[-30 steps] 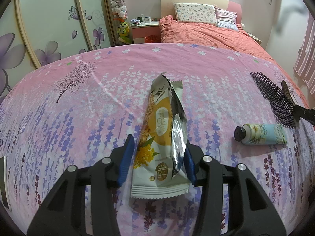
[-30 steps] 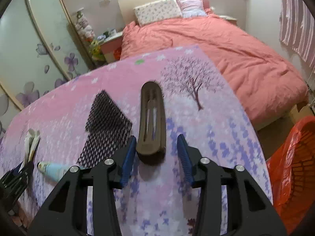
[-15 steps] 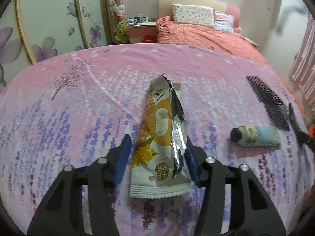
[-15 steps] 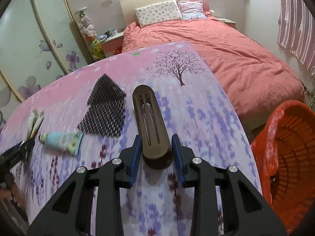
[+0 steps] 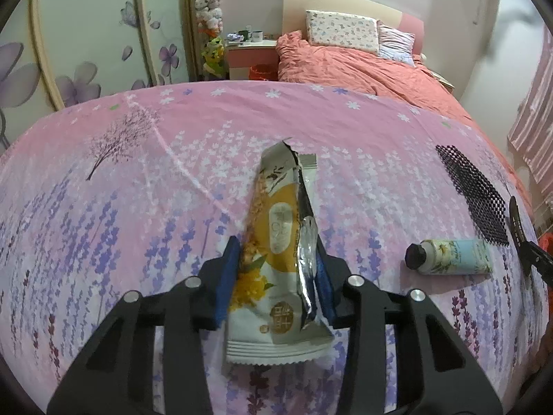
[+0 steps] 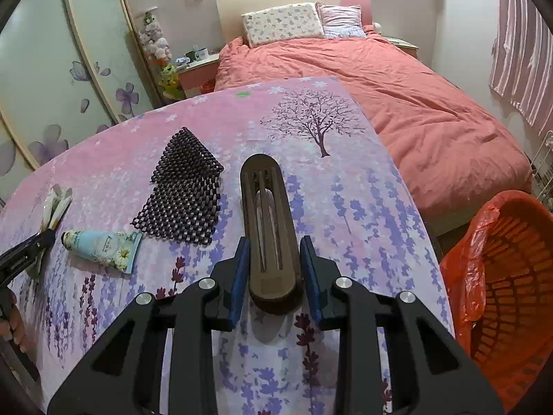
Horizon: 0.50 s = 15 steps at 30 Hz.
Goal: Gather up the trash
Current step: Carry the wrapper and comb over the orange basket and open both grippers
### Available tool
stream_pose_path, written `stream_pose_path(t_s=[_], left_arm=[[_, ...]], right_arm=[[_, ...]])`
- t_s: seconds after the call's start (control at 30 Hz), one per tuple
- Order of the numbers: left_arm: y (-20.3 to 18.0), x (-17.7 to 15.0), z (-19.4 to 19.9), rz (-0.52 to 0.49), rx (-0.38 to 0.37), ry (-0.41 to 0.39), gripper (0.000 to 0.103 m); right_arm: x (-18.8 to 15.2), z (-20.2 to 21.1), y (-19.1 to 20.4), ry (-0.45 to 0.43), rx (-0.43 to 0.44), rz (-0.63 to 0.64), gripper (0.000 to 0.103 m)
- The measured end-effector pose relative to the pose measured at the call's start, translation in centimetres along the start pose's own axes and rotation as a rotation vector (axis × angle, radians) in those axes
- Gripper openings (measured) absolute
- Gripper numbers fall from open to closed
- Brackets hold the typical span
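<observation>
In the left wrist view, the left gripper (image 5: 276,273) sits low in the middle of the frame, and its jaws are closing on a torn snack wrapper (image 5: 280,263). The blue pads (image 5: 228,276) touch both sides of the wrapper, which is yellow, white and silver and lies on the pink flowery cloth (image 5: 138,186). The wrapper's torn end points toward the top of the frame. To the right of it lies a small tube with a black cap (image 5: 449,257), and above that, near the right edge, a black mesh mat (image 5: 473,193). In the right wrist view, the right gripper (image 6: 273,269) is low in the middle, and its jaws are narrow and squeeze the sides of a long brown slotted thing (image 6: 268,228). I cannot tell what that thing is. It stretches up toward the middle of the frame over the cloth. The mesh mat lies just to its left, and the tube is further left and lower. At the far left edge the snack wrapper shows, small, with the left gripper on it. An orange basket with a red bag inside (image 6: 501,283) stands at the right edge, beside the cloth. A bed with a red cover (image 6: 397,79) fills the upper right.
</observation>
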<state>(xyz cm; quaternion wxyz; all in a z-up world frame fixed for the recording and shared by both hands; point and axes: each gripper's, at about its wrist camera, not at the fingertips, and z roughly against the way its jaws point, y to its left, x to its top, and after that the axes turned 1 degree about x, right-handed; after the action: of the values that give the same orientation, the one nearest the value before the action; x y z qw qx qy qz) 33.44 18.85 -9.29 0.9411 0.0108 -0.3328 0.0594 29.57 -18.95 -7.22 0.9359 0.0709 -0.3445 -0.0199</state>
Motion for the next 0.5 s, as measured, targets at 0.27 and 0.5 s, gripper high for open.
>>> stream_pose_path(t_s=[0.27, 0.5], left_arm=[[-0.6, -0.5, 1.9, -0.024, 0.015, -0.042, 0.037], [-2.1, -0.6, 5.7, -0.045, 0.000, -0.089, 0.037]], right_arm=[[-1.2, 2.5, -0.4, -0.046, 0.010, -0.011, 0.030], [-1.3, 6.9, -0.8, -0.111, 0.028, -0.019, 0.030]])
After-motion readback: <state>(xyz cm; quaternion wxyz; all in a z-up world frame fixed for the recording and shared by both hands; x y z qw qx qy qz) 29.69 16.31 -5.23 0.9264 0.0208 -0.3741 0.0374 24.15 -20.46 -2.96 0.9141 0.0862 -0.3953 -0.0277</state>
